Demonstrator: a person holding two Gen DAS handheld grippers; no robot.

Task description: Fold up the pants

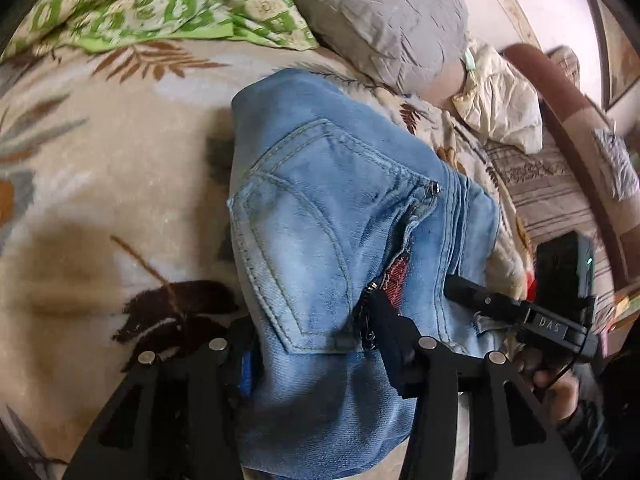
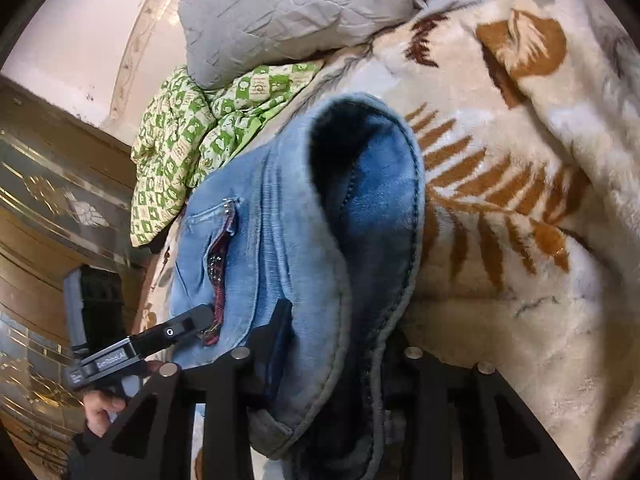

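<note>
Light blue jeans (image 1: 320,200) lie bunched on a cream leaf-print blanket (image 1: 120,160), back pocket up, with a zipper and red lining showing. My left gripper (image 1: 316,344) is shut on their near end, with denim filling the gap between its fingers. In the right wrist view the jeans (image 2: 248,248) show a gaping dark opening. My right gripper (image 2: 332,340) is shut on the thick seamed edge there. Each view shows the other gripper's finger (image 1: 472,296) (image 2: 200,316) resting on the denim, held by a person's hand (image 2: 100,404).
A grey pillow (image 1: 392,12) and a green checked cloth (image 1: 160,4) lie at the far side of the bed. A crumpled cream cloth (image 1: 500,96) sits to the right. A carved wooden bed frame (image 2: 48,200) borders the blanket (image 2: 520,280).
</note>
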